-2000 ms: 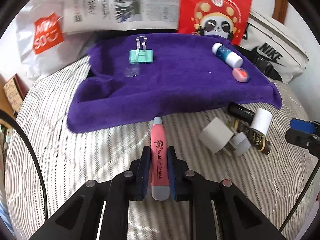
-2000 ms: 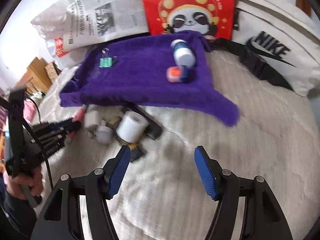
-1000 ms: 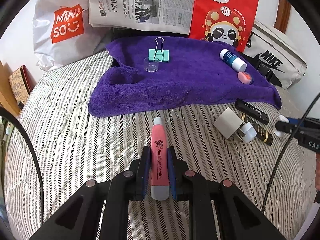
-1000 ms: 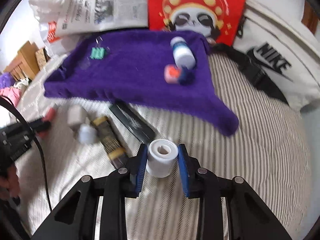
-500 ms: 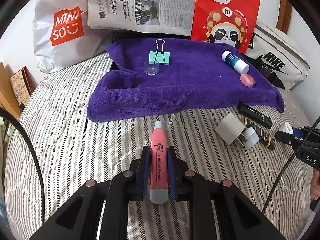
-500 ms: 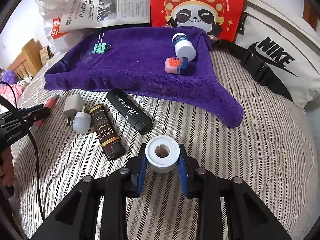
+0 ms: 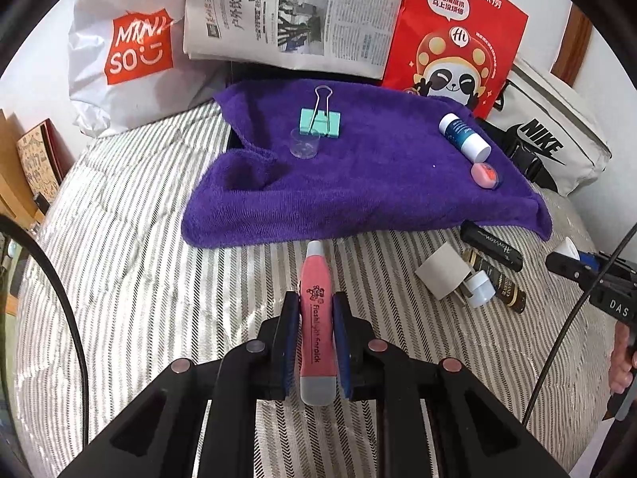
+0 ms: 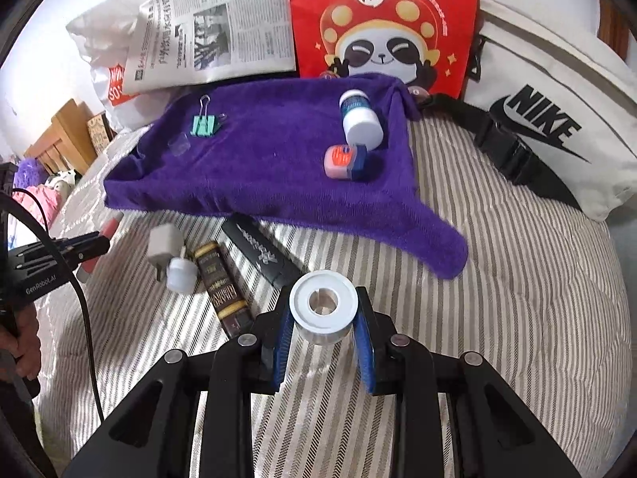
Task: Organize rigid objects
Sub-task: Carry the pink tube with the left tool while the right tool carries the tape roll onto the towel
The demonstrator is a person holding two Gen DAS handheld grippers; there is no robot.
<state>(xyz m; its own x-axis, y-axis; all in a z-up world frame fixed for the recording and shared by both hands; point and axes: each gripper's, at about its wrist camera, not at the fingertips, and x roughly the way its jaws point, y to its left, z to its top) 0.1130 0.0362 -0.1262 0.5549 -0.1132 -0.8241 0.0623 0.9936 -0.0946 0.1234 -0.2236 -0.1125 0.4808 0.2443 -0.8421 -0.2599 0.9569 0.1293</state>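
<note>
A striped bedspread (image 7: 131, 279) is covering the whole work surface, with bags and a newspaper (image 7: 294, 12) leaning up along the far edge.

The left gripper (image 7: 315, 342) is clamping a pink pen-shaped flashlight (image 7: 315, 314) between its two fingers (image 7: 287, 338). The flashlight's long axis is running straight along the fingers, its narrow grey tip pointing to 12 o'clock toward the purple towel (image 7: 358, 187), its blunt grey end pointing back at the camera. The tip is sitting just short of the towel's near edge.

The right gripper (image 8: 323, 338) is squeezing a white roll of tape (image 8: 323, 306) between its blue pads (image 8: 283, 334). The roll's open core is facing the camera, so its axis is running roughly along the fingers.

At 10 o'clock from the roll, a black case (image 8: 262, 253), a brown lighter (image 8: 221, 286), a small white cap (image 8: 181, 275) and a grey charger plug (image 8: 163, 243) are lying close together on the bedspread.

On the towel, a green binder clip (image 8: 205, 123) and a clear cup (image 8: 179, 144) are sitting at the far left, while a white bottle (image 8: 358, 121) is lying on its side at the far right, its white end toward the right camera, with a small pink jar (image 8: 344, 161) just in front of it.

Behind the towel, a red panda bag (image 8: 382, 24) is standing at 12 o'clock, and a white Nike bag (image 8: 557, 91) at 2 o'clock.
</note>
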